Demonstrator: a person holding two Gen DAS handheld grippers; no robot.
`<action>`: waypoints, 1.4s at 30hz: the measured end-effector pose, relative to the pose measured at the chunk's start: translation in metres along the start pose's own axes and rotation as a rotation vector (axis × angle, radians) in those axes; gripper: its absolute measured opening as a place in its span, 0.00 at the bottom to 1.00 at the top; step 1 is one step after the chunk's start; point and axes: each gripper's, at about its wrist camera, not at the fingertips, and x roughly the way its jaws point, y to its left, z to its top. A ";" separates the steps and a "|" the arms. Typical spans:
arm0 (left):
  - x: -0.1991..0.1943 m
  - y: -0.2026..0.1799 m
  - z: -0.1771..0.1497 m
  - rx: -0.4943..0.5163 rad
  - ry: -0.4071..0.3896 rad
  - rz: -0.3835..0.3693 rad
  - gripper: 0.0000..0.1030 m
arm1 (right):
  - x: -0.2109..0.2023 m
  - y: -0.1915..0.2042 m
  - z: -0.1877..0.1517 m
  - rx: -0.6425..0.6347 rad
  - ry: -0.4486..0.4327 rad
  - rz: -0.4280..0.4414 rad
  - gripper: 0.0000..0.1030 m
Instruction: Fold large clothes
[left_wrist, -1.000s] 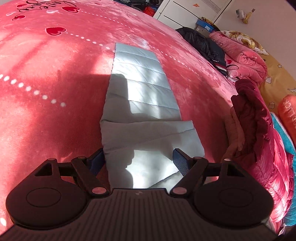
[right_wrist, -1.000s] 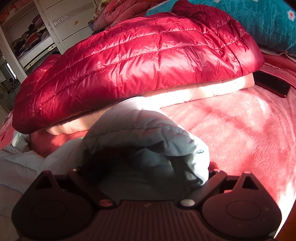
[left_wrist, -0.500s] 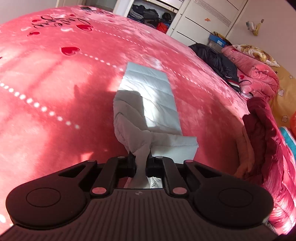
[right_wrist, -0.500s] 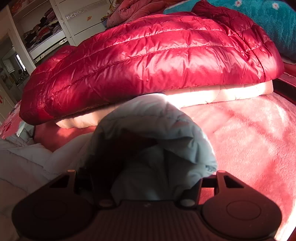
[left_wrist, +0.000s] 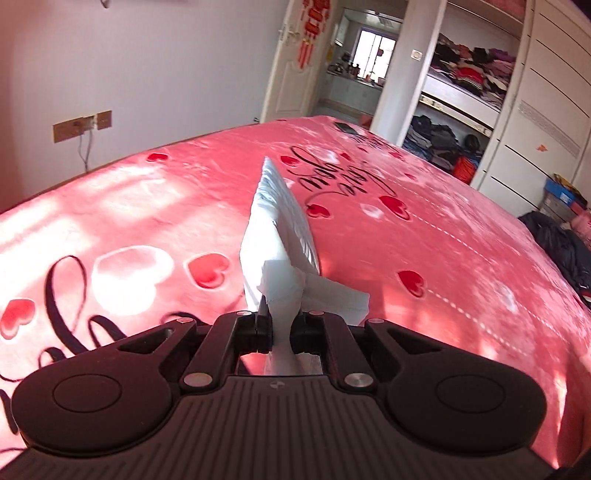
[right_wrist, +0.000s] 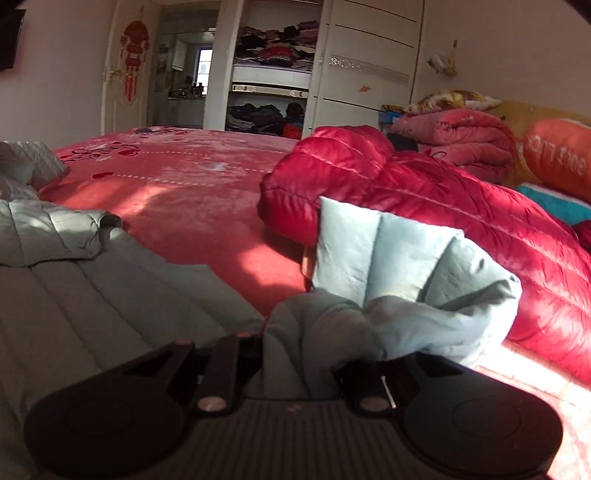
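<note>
A pale grey quilted garment (left_wrist: 282, 236) is pinched in my left gripper (left_wrist: 280, 328), which is shut on its edge and holds it lifted above the pink bed cover (left_wrist: 443, 236). In the right wrist view my right gripper (right_wrist: 299, 354) is shut on another bunched part of the same grey garment (right_wrist: 388, 273). The rest of the garment (right_wrist: 92, 280) lies spread on the bed at the left of that view.
A red puffer jacket (right_wrist: 424, 206) lies on the bed right of the right gripper. Folded pink quilts (right_wrist: 458, 140) and an orange pillow (right_wrist: 557, 155) sit behind it. An open wardrobe (left_wrist: 461, 96) and a doorway (left_wrist: 354, 62) stand beyond the bed.
My left gripper shut on the grey garment's edge and lifted it, tilting up toward the room. My right gripper rose with its bunch of garment and turned left.
</note>
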 end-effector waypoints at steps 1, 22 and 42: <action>0.004 0.013 0.005 -0.006 -0.003 0.023 0.07 | 0.010 0.010 0.002 -0.034 -0.015 0.004 0.14; 0.049 0.116 0.008 -0.161 -0.047 0.171 0.10 | 0.162 0.071 0.165 -0.179 -0.282 -0.150 0.14; -0.111 0.143 -0.072 -0.025 0.039 -0.053 0.70 | 0.078 0.034 0.086 -0.057 0.068 0.147 0.82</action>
